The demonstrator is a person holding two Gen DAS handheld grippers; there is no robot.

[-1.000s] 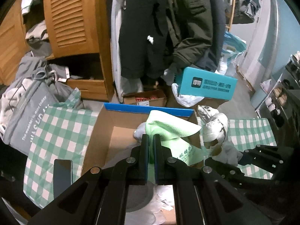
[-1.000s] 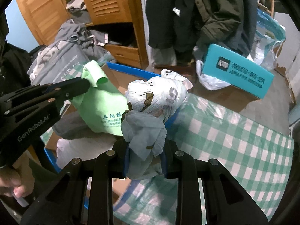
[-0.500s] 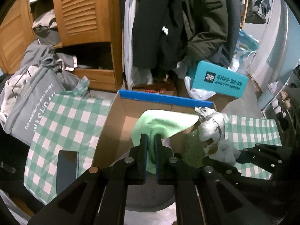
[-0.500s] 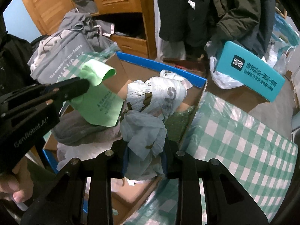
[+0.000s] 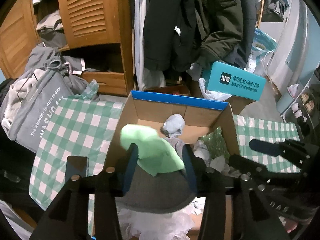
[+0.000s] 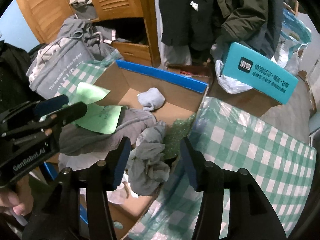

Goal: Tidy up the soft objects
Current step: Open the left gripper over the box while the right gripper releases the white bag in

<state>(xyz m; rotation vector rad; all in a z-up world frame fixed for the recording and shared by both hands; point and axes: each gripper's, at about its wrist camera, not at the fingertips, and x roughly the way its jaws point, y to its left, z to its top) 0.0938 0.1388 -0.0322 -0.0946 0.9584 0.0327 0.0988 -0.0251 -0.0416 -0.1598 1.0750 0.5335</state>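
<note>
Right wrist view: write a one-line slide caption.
Open right tongs above a grey cloth bundle in the cardboard box; left tongs open beside the green cloth.

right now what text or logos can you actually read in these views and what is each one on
"The weather is nice today": grey bag, white print; the bigger letters under it are cut off.
"GenRobot.AI": body of the left gripper.
Chinese characters with a dark square logo: teal box, too blurred to read.
Dark print on the green cloth: too small to read.
</note>
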